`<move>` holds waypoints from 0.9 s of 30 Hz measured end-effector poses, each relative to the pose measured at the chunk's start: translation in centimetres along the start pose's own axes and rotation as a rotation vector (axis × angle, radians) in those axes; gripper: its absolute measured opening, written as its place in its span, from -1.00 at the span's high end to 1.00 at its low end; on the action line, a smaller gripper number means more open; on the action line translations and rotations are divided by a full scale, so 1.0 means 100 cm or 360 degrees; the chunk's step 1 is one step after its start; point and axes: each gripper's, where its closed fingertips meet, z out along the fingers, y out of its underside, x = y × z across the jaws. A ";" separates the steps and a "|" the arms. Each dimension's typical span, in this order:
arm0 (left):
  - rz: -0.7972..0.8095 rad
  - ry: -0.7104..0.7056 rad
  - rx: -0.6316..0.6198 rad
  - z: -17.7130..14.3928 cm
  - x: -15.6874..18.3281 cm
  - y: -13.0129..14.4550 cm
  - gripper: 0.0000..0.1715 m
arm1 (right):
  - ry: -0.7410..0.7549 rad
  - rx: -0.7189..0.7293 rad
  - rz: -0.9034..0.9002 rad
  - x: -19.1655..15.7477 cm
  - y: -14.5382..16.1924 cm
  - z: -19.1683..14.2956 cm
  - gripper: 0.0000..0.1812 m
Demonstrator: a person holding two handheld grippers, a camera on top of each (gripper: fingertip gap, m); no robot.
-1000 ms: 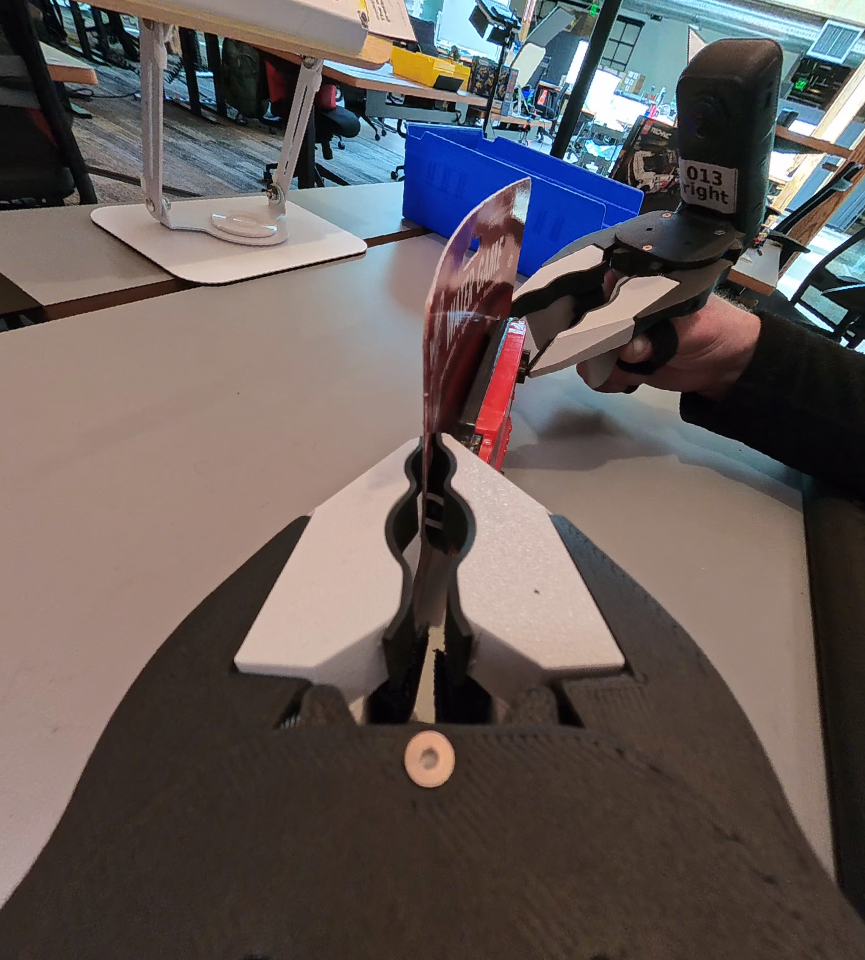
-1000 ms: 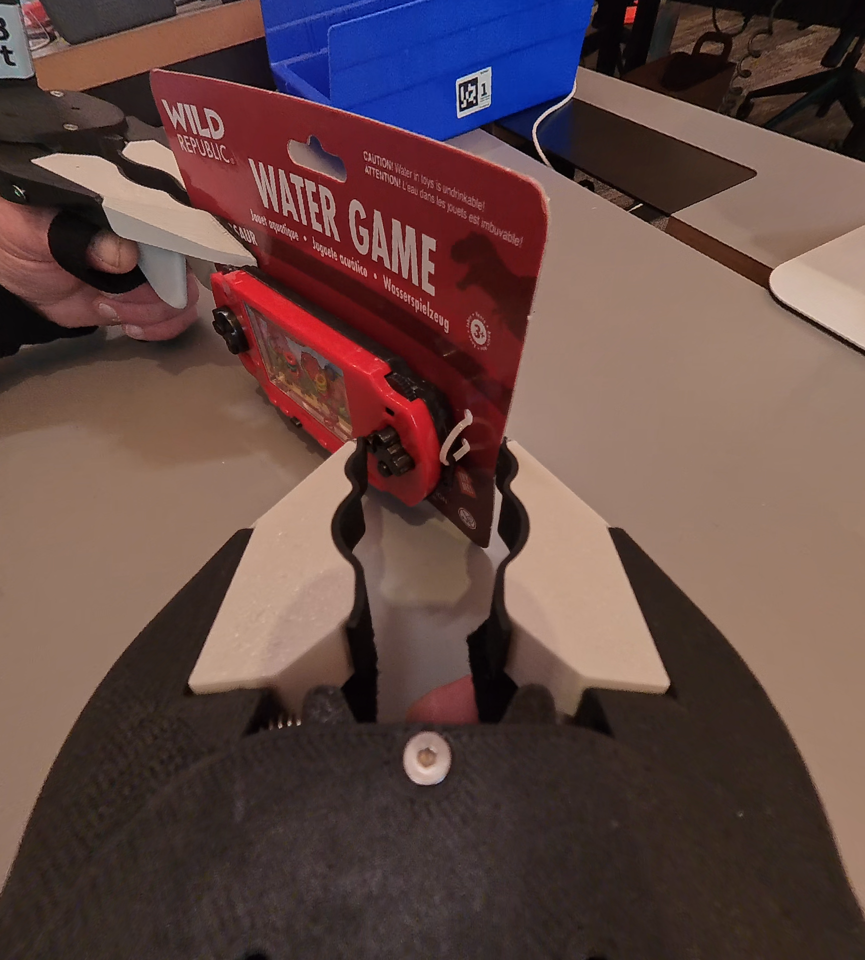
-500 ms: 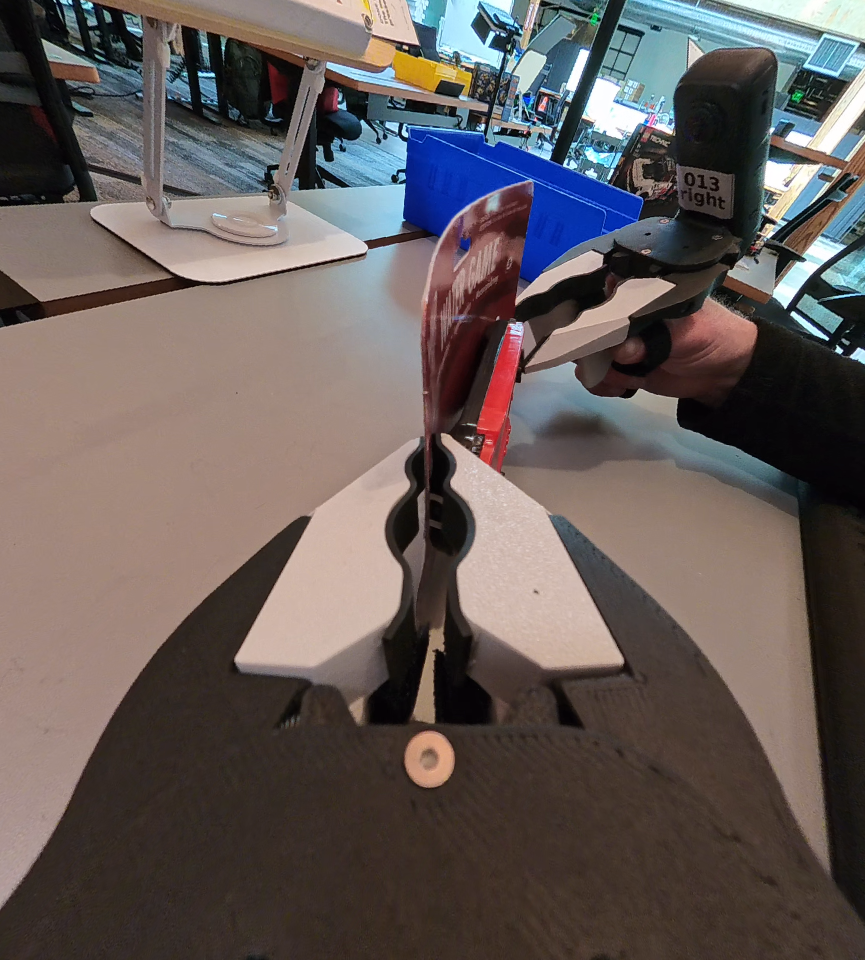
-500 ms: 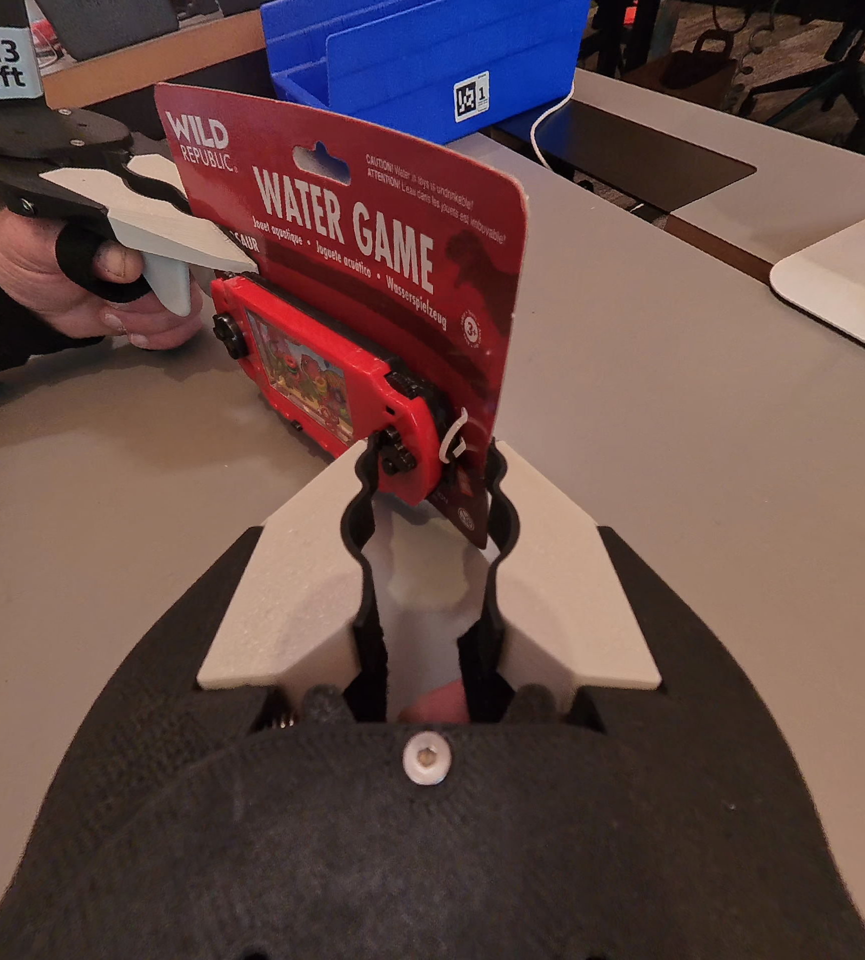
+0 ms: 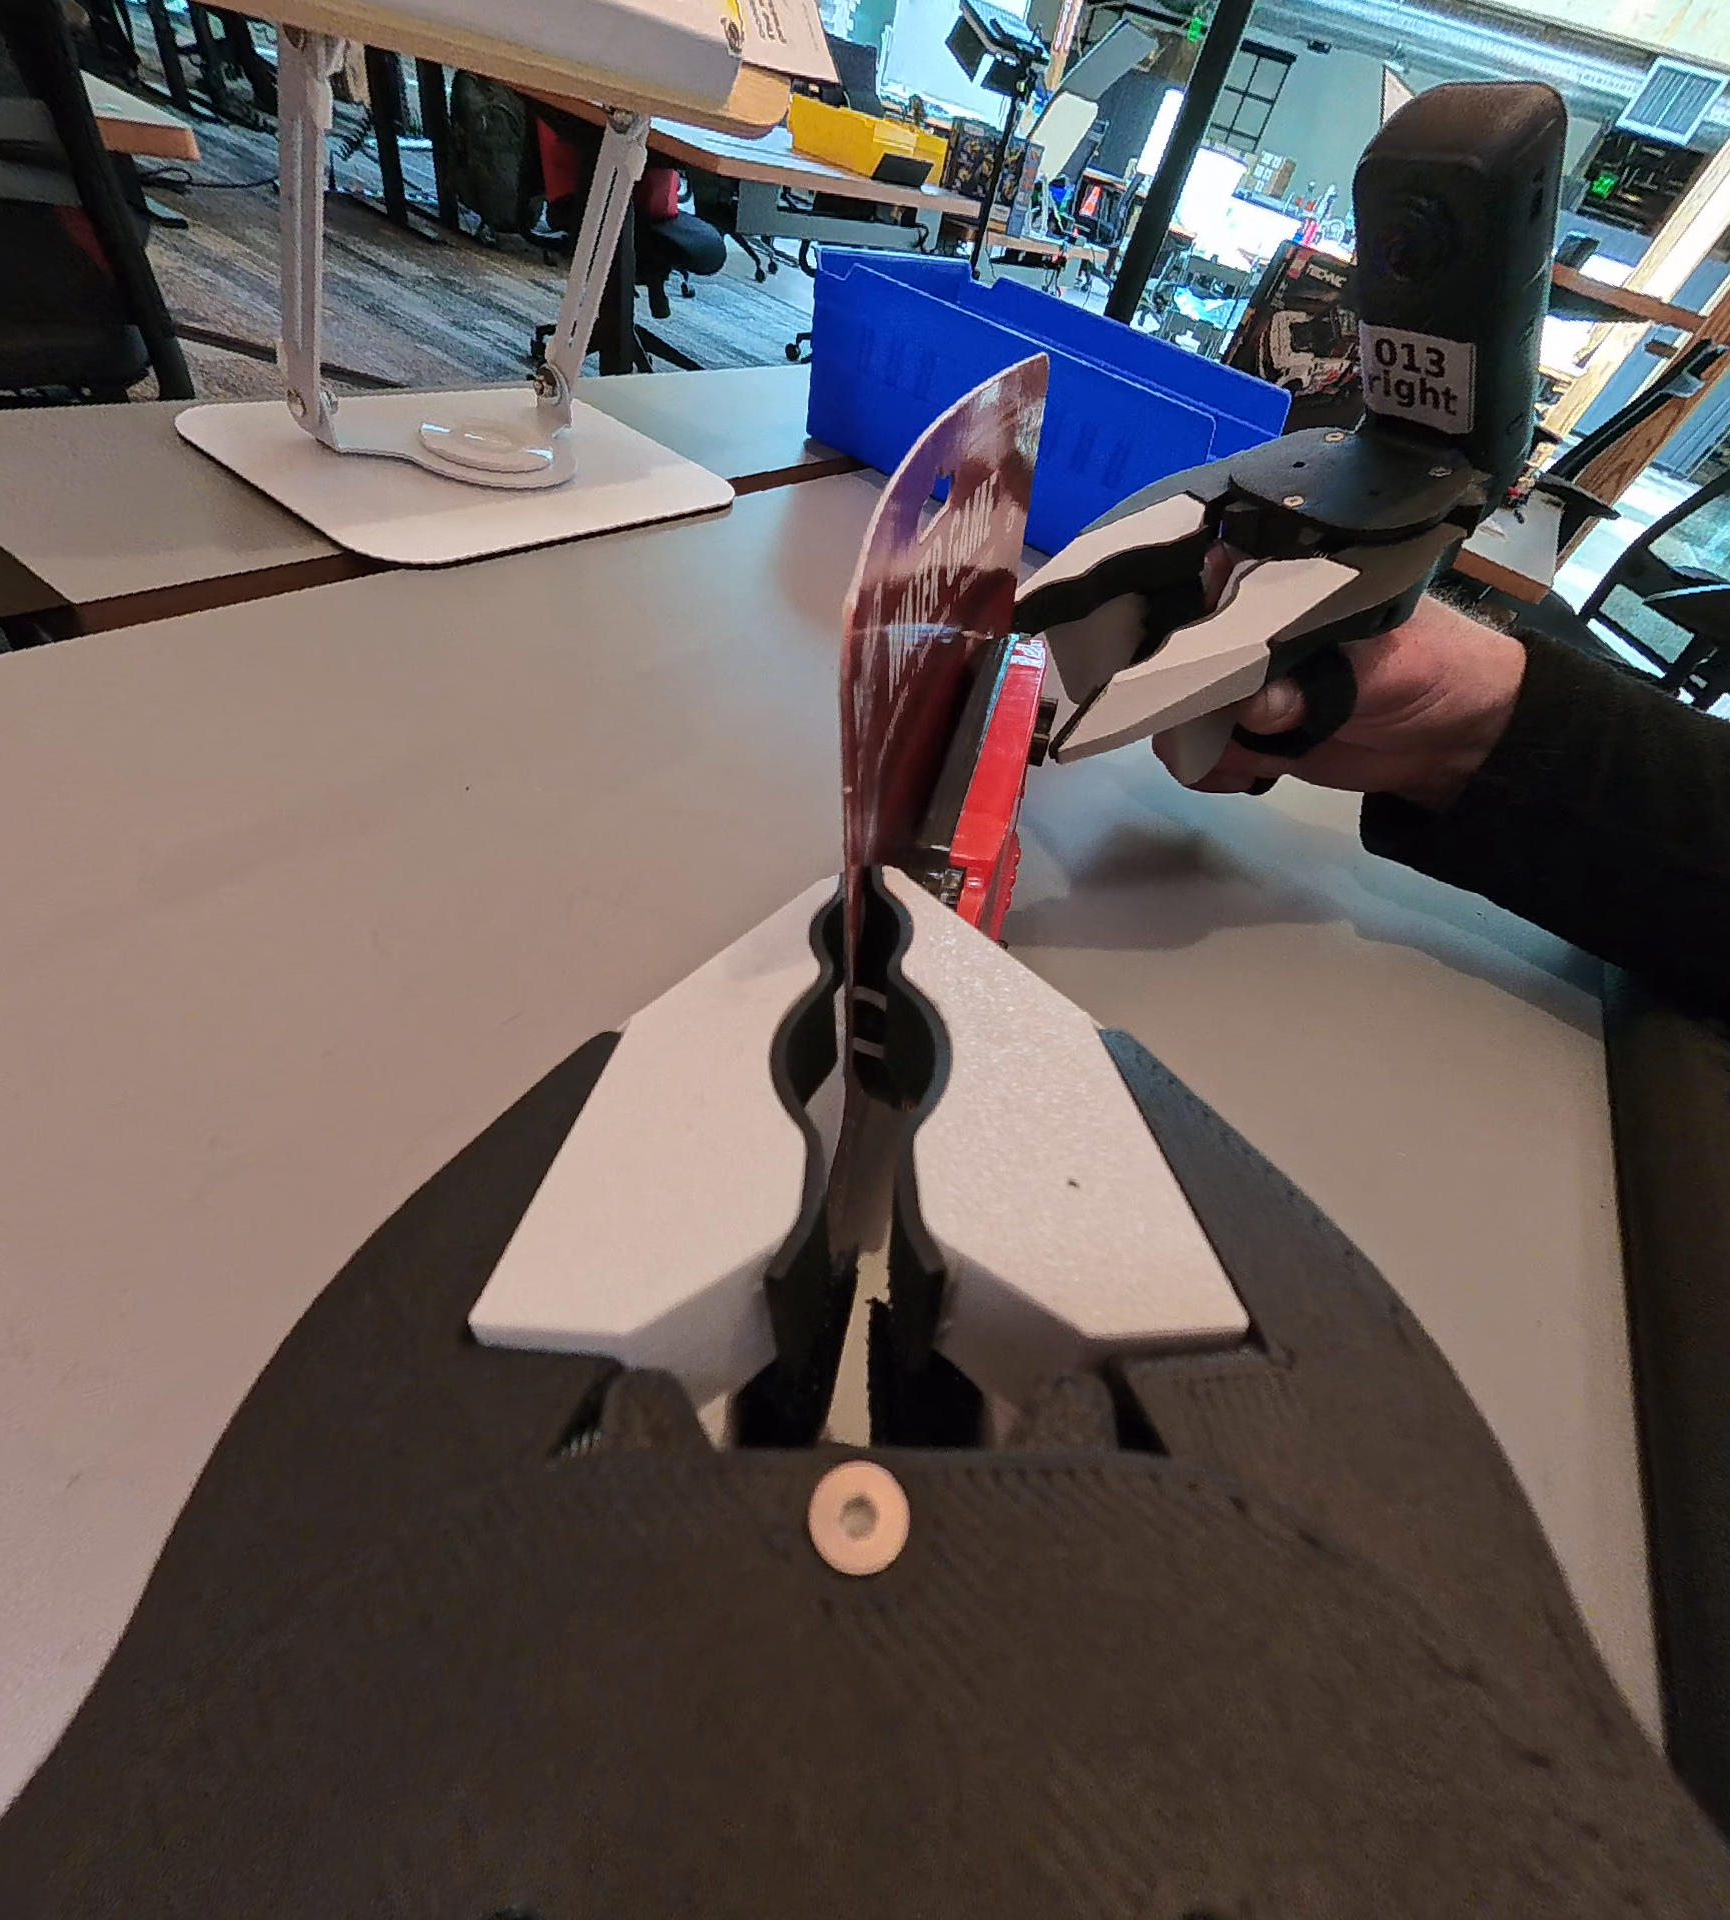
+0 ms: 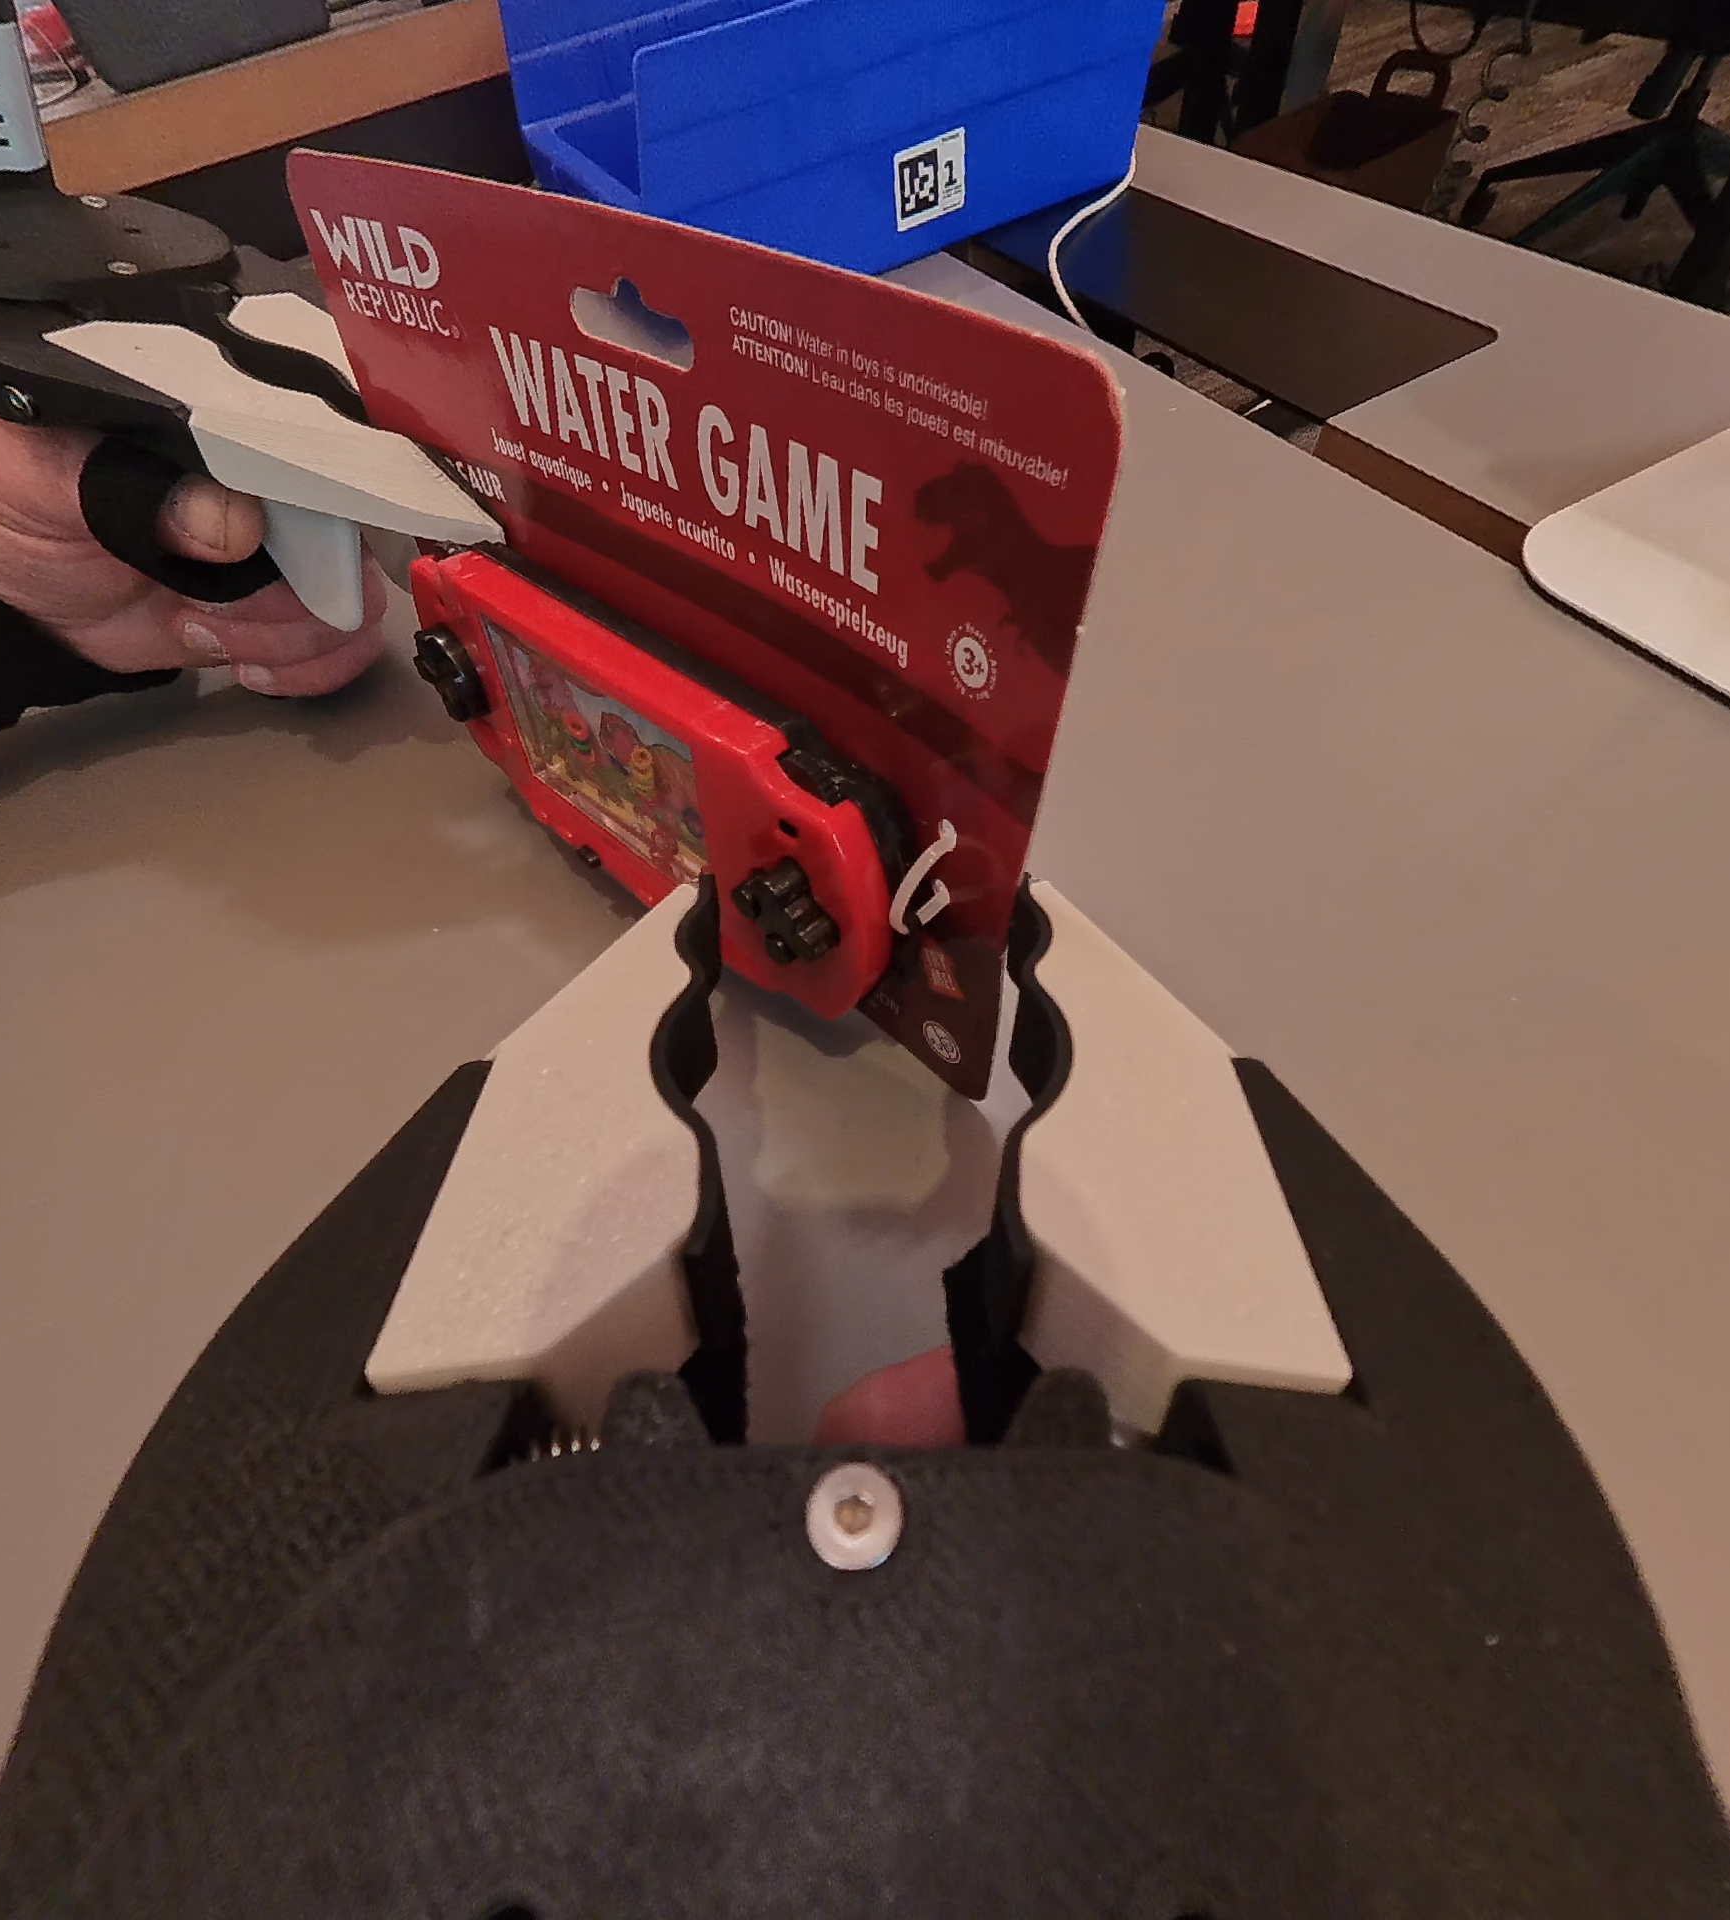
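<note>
Left gripper [image 5: 866, 914] is clamped on the near edge of a red backing card [image 5: 928, 644], holding the carded toy upright with its lower edge at the grey bench [image 5: 341, 831]. Right gripper [image 6: 856, 904] has its fingers apart around the toy's other end, one finger [image 6: 580, 1101] beside the front of the red handheld game [image 6: 663, 769], the other behind the card's corner. A second ago that gap was wider, then it narrowed, and now it has spread a little again; the card has also turned slightly, showing more of its face in the left wrist view. So the right side has not closed on anything, and the left alone carries the package.

From the left wrist view the game is mostly hidden behind the card. Whether the right gripper's fingers touch the game or card is hard to tell. Behind stand a blue bin [image 6: 840, 114] and a white stand [image 5: 445, 468], its top cut off. A hand [image 6: 113, 561] holds the left gripper
</note>
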 end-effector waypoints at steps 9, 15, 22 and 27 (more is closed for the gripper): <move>-0.0003 -0.0002 0.0003 0.001 0.001 0.000 1.00 | -0.0003 -0.0007 -0.0005 0.000 0.001 0.000 0.38; 0.0019 -0.0013 0.0002 0.001 0.001 0.000 1.00 | 0.0017 -0.0029 -0.0039 0.001 0.002 -0.002 0.40; 0.0088 -0.0010 -0.0006 0.000 0.006 0.001 1.00 | 0.0037 -0.0047 -0.0100 0.001 0.004 -0.003 0.43; 0.0127 -0.0013 -0.0004 -0.001 0.009 0.001 1.00 | 0.0039 -0.0058 -0.0135 0.000 0.006 -0.005 0.45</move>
